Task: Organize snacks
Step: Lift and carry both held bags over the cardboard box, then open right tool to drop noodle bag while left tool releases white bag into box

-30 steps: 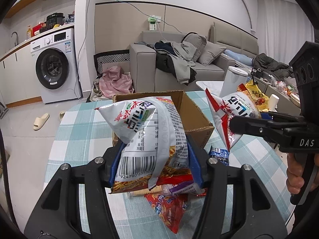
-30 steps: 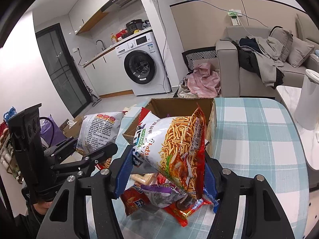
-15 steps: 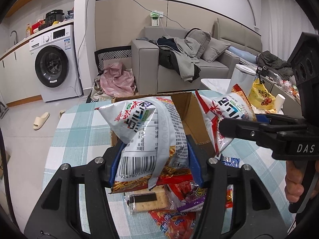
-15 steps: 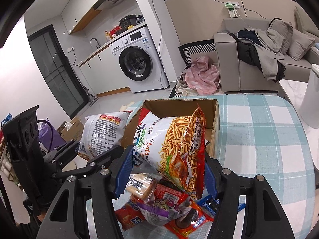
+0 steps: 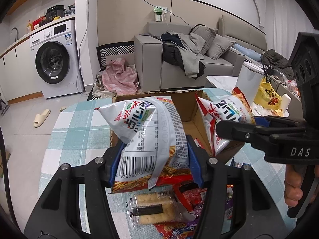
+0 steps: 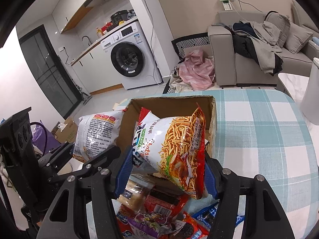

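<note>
My left gripper (image 5: 154, 159) is shut on a white and red bag of noodle sticks (image 5: 147, 137), held above the near edge of an open cardboard box (image 5: 185, 107). My right gripper (image 6: 165, 171) is shut on a second bag of the same snack (image 6: 175, 141), held over the box (image 6: 171, 103). Each gripper shows in the other's view: the right one with its bag (image 5: 225, 115) and the left one with its bag (image 6: 97, 133). A loose pile of small snack packets (image 5: 155, 207) lies on the table below, also seen in the right wrist view (image 6: 159, 209).
The table has a teal checked cloth (image 6: 259, 131). A white bin (image 5: 249, 79) and a side table with a yellow bag (image 5: 268, 95) stand at the right. A sofa (image 5: 179, 59), a washing machine (image 5: 55, 59) and laundry on the floor lie beyond.
Both grippers have moved forward with their bags, toward and over the box. The right gripper's bag now hangs over the box opening. Both grips are unchanged.
</note>
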Demonstrator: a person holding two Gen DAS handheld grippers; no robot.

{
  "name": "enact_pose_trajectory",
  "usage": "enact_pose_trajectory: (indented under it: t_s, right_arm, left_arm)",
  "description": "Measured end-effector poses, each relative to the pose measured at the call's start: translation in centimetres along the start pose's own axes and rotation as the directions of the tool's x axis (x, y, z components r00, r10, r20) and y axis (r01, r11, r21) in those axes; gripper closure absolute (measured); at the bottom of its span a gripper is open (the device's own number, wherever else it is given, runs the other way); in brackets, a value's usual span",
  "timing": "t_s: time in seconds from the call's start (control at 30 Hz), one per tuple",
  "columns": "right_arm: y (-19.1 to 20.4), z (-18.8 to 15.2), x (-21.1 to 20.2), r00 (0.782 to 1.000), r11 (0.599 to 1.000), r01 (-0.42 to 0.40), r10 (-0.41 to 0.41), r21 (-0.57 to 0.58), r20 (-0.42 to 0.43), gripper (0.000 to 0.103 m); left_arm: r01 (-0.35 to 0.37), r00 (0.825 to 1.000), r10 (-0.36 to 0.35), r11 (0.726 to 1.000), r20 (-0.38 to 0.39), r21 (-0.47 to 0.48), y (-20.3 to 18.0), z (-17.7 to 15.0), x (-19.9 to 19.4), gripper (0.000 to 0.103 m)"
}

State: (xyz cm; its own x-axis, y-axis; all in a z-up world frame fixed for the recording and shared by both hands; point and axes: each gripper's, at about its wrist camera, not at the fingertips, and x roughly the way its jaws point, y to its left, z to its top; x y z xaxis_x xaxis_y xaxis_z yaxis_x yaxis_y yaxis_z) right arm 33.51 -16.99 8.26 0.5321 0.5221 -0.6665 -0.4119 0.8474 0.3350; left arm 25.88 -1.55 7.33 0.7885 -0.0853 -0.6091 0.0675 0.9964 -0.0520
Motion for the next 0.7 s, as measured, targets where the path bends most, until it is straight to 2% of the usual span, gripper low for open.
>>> enact_pose_trajectory:
  t_s: [0.23,0.5,0.57,0.6,0.63,0.7]
  right_arm:
    - [-0.6,0.0,1.7,0.999,1.000,0.023,-0.023,-0.005,-0.029,0.039]
    - [-0.3,0.1,0.9,0.999,0.997,0.052,-0.051,-0.051,0.012,0.034]
    - [-0.1,-0.1,0.2,0.998,0.996,0.059,-0.057,-0.064,0.024,0.026]
    - [0.0,-0.3,-0.2,0.997,0.995,0.065,-0.062,-0.070,0.034,0.025]
    - [0.0,-0.4,-0.5,0.997,0.995,0.068,-0.065,-0.072,0.041,0.019]
    - [-0.1,-0.7,-1.5,0.996,0.996,0.068,-0.064,-0.064,0.060,0.014]
  left_arm:
    - [-0.010,1.000,0.010,1.000,-0.022,0.002,0.5,0.5,2.6,0.049]
    - [-0.020,1.000,0.020,1.000,-0.009,0.012,0.4,0.9,3.4,0.048]
    - [-0.025,1.000,0.025,1.000,-0.001,0.019,0.2,0.7,2.8,0.040]
    - [-0.027,1.000,0.027,0.999,0.006,0.019,0.1,0.7,2.5,0.029]
    - [-0.034,0.999,0.034,0.999,0.019,0.019,0.0,0.6,2.0,0.019]
    - [-0.040,0.999,0.039,0.999,0.037,0.019,0.0,0.5,1.4,0.016]
